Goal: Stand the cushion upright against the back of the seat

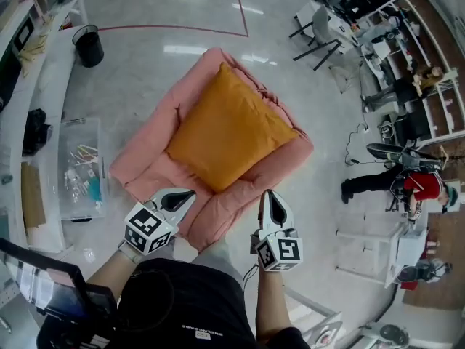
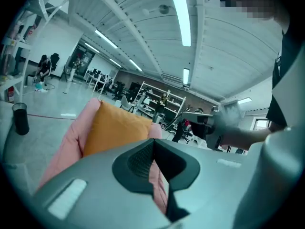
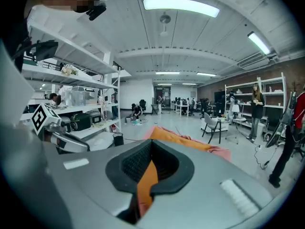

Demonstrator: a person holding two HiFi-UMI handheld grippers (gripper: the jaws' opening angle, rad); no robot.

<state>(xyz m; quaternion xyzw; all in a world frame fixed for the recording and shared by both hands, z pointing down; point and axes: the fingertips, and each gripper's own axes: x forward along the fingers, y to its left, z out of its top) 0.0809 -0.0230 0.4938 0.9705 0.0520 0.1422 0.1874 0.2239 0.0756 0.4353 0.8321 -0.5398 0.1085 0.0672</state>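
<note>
An orange square cushion [image 1: 229, 128] rests on a pink floor seat [image 1: 149, 155], its far corner up against the seat's raised back [image 1: 211, 57]. In the left gripper view the cushion [image 2: 114, 128] looks propped against that pink back. My left gripper [image 1: 190, 193] hovers at the seat's near edge, shut and holding nothing. My right gripper [image 1: 269, 193] hangs beside it over the near right corner, also shut and empty. In the left gripper view the left gripper [image 2: 153, 147] has its jaws closed together, and so has the right gripper [image 3: 151, 149] in the right gripper view.
A black bin [image 1: 89, 46] and a clear plastic box [image 1: 80, 169] stand on the floor to the left, beside white shelving [image 1: 29, 86]. Chairs [image 1: 323, 31] and desks fill the far right. A person in red [image 1: 407, 187] stands at right.
</note>
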